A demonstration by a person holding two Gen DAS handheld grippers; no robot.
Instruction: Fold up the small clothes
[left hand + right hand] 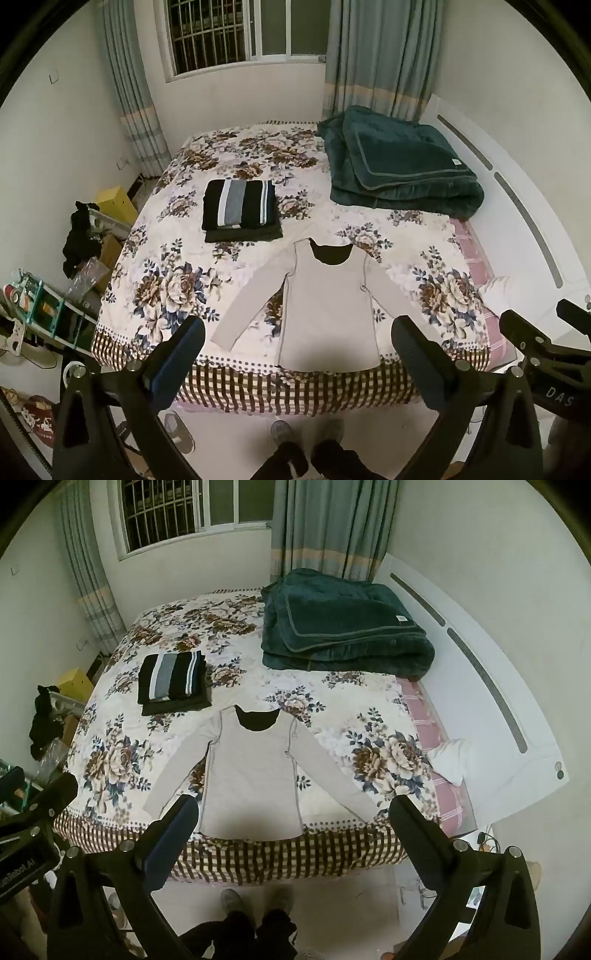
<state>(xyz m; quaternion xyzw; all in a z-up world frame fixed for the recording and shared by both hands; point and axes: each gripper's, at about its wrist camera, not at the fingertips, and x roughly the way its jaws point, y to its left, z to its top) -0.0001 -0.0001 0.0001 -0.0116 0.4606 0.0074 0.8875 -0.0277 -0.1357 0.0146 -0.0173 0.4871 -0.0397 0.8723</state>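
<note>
A beige long-sleeved shirt (328, 310) lies flat and unfolded on the bed (177, 266), near its foot edge, with the neckline toward the window and both sleeves spread outward. Its hem reaches the checked border of the floral bedspread. Farther up the bed and to the left sits a pile of folded dark clothes (240, 210), the top piece striped in black, white and grey. A folded dark green blanket (399, 173) rests near the headboard (480, 664), well apart from the shirt.

The left gripper (299, 343) hovers above the foot of the bed, its fingers released and spread wide, holding nothing. The right gripper (291, 819) hovers likewise, fingers parted and empty. A white item beside the pink sheet, possibly a pillow (452, 758), is hard to identify.
</note>
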